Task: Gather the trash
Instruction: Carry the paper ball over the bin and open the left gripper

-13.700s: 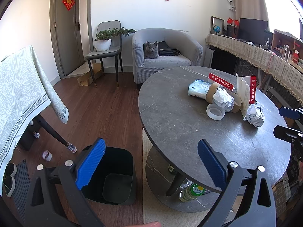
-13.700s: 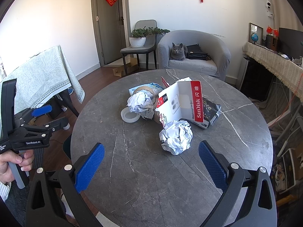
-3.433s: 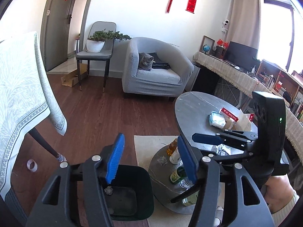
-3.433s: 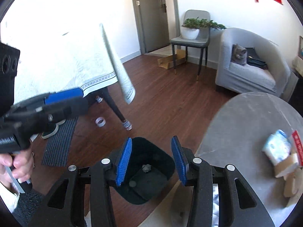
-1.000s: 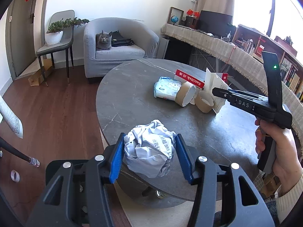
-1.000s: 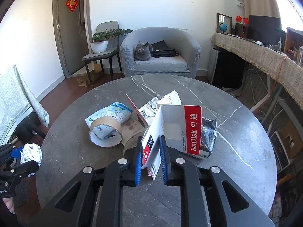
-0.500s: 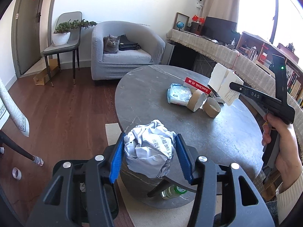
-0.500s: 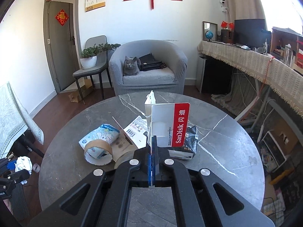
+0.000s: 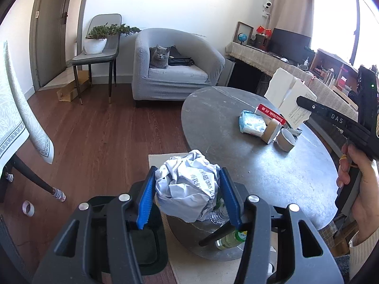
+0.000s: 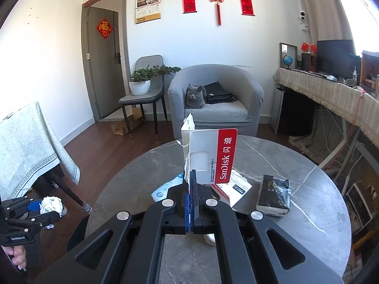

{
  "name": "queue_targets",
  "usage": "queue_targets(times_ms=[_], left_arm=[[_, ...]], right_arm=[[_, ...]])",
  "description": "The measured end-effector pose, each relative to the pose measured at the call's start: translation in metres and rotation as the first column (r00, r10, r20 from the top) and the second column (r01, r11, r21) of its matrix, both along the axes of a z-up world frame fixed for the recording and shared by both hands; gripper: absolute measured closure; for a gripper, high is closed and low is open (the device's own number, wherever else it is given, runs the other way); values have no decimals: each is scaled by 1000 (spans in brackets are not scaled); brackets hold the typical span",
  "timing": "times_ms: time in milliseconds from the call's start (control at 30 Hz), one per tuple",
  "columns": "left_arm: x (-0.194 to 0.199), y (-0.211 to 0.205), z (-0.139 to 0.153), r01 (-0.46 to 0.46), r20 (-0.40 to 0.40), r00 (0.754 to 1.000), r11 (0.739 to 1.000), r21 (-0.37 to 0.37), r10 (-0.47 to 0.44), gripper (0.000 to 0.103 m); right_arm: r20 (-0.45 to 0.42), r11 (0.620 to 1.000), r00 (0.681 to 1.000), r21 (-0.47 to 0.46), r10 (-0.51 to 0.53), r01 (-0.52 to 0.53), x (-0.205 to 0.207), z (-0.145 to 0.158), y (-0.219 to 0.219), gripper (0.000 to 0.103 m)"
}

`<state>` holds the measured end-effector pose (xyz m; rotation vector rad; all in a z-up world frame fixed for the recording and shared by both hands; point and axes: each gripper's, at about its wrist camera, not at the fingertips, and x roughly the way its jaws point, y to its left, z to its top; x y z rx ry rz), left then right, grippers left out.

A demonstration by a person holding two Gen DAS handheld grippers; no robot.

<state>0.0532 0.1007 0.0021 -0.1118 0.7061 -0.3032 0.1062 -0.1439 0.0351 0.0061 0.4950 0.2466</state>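
The left gripper (image 9: 187, 197) is held low beside the round grey table (image 9: 272, 172), above the black trash bin (image 9: 146, 243); its blue pads are clamped on a crumpled paper ball (image 9: 188, 184). The right gripper (image 10: 190, 189) is raised over the table, fingers pressed together on the lower edge of an upright white-and-red SanDisk card package (image 10: 210, 156). A blue tissue pack (image 9: 251, 125) and two cardboard tape cores (image 9: 278, 133) are seen clearly only in the left view. A black foil packet (image 10: 274, 195) is seen only in the right view.
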Motion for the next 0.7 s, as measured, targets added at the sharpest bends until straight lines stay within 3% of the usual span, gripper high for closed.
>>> queue_targets(times_ms=[700], left_arm=[[-4, 94, -44, -153, -129, 978, 985, 78, 162, 48]], right_arm=[[-40, 968, 967, 24, 250, -249, 2, -7, 115, 103]])
